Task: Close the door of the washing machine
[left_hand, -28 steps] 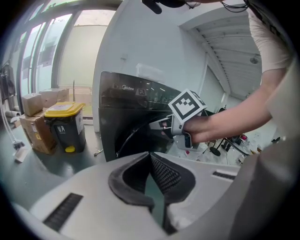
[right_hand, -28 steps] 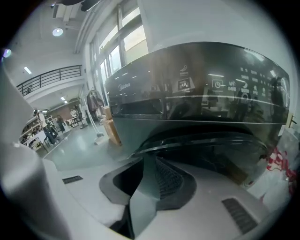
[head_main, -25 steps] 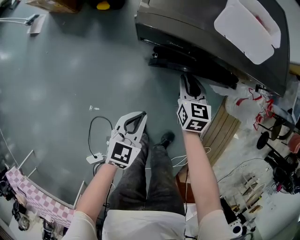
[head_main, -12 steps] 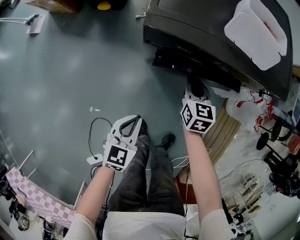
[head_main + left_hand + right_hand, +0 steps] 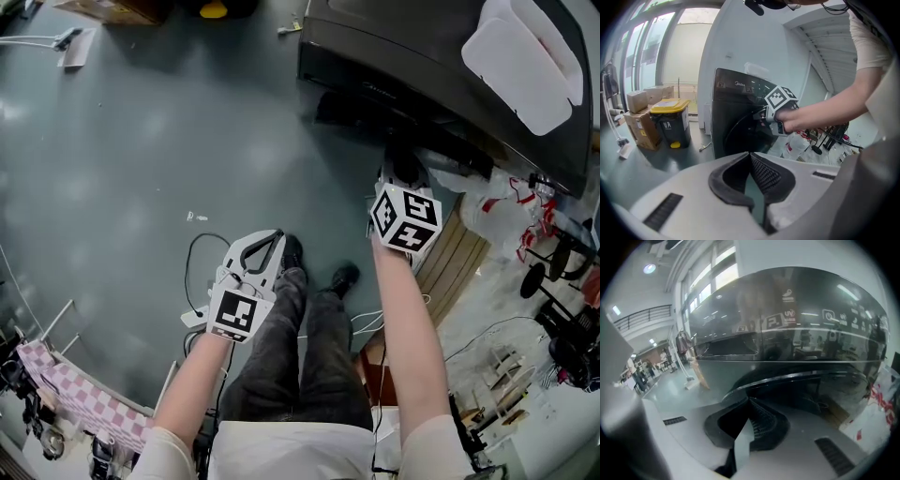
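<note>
Washing machine [image 5: 422,56], dark and glossy, fills the head view from 12 to 2 o'clock; its round door [image 5: 366,105] juts a little from the front face, seemingly ajar, and in the right gripper view the door's curved bright rim [image 5: 787,377] arcs just beyond the jaw tips; a white tray-like sheet [image 5: 525,61] lies on the machine's top at 1 o'clock. Right gripper [image 5: 405,161], reached forward on an outstretched bare arm, has its tips up against the door region; its jaws are pressed together with nothing between them [image 5: 750,401]; whether they touch the door I cannot tell. Left gripper [image 5: 277,234] hangs at 7 o'clock of the frame's centre, well apart from the machine, over the grey floor [image 5: 112,169]; its jaws meet too, clenched on nothing [image 5: 750,157]. From the left gripper view a yellow-lidded bin [image 5: 670,123] and cardboard boxes [image 5: 640,117] stand at 9 o'clock of the machine.
</note>
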